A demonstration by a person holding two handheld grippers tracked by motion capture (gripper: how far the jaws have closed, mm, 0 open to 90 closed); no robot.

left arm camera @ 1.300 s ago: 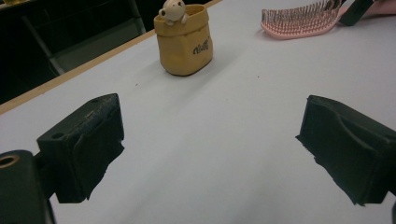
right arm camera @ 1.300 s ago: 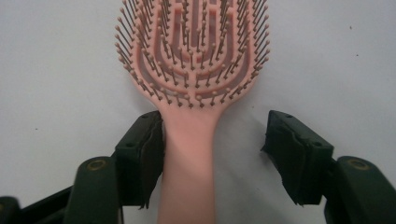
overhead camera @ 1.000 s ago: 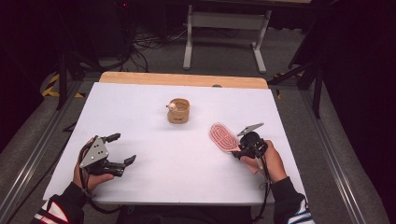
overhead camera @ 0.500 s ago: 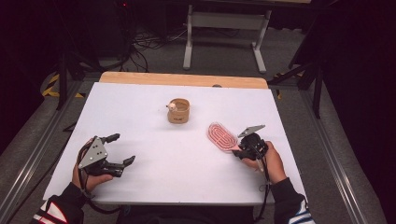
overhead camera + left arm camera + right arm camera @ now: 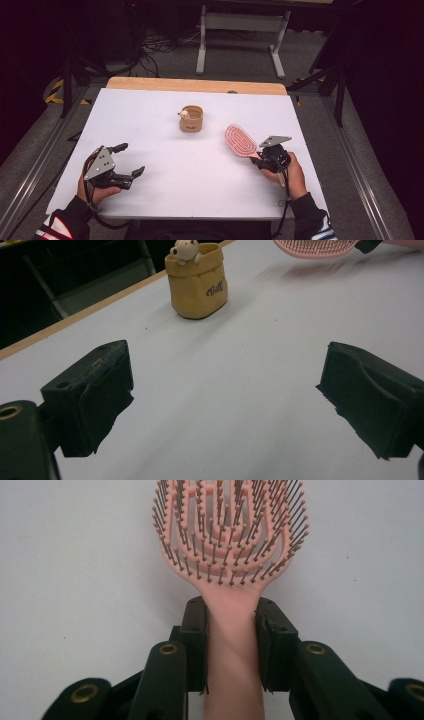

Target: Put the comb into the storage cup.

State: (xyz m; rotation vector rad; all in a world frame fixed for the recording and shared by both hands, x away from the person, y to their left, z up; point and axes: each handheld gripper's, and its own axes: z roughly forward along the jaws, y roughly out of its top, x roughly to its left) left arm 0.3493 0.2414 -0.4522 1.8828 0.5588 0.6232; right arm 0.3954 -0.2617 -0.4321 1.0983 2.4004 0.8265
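Pink vented hairbrush (image 5: 240,140), oval head with dark-tipped bristles (image 5: 230,530), right of centre in the high view, handle clamped between two black jaws, head angled to upper left, seemingly lifted slightly off the white table

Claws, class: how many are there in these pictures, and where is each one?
2. The left claw hovers open over the near left part of the white table. The right claw, near the right edge, is shut on the pink hairbrush handle.

White table (image 5: 150,110): 1 yellow pouch (image 5: 191,119) standing mid-table.
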